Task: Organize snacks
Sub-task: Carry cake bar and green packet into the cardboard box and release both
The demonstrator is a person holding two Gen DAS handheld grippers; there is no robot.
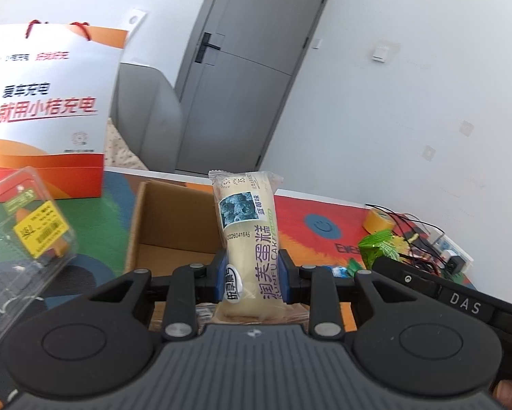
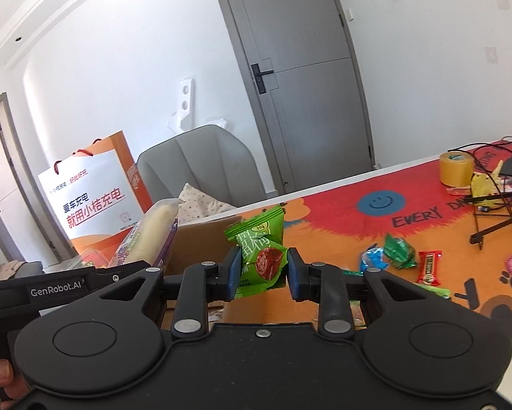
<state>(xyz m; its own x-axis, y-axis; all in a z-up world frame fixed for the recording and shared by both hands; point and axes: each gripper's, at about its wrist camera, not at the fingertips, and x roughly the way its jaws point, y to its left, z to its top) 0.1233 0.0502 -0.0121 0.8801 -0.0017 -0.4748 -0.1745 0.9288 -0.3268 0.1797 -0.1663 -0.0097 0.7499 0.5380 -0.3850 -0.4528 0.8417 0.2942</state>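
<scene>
My left gripper (image 1: 252, 275) is shut on a cream cake roll packet (image 1: 247, 232) with purple lettering and holds it upright above an open cardboard box (image 1: 167, 222). The packet also shows at the left of the right wrist view (image 2: 150, 235). My right gripper (image 2: 262, 273) is shut on a green plum candy packet (image 2: 261, 249), raised over the table beside the box (image 2: 201, 242). That green packet shows in the left wrist view (image 1: 379, 247) at the right.
An orange and white paper bag (image 1: 47, 109) stands behind the box. A clear plastic clamshell (image 1: 23, 239) lies at the left. Loose candies (image 2: 398, 256), a tape roll (image 2: 456, 169), cables and a stand (image 2: 495, 215) lie on the colourful tablecloth (image 2: 341, 225). A grey chair (image 2: 201, 167) stands beyond.
</scene>
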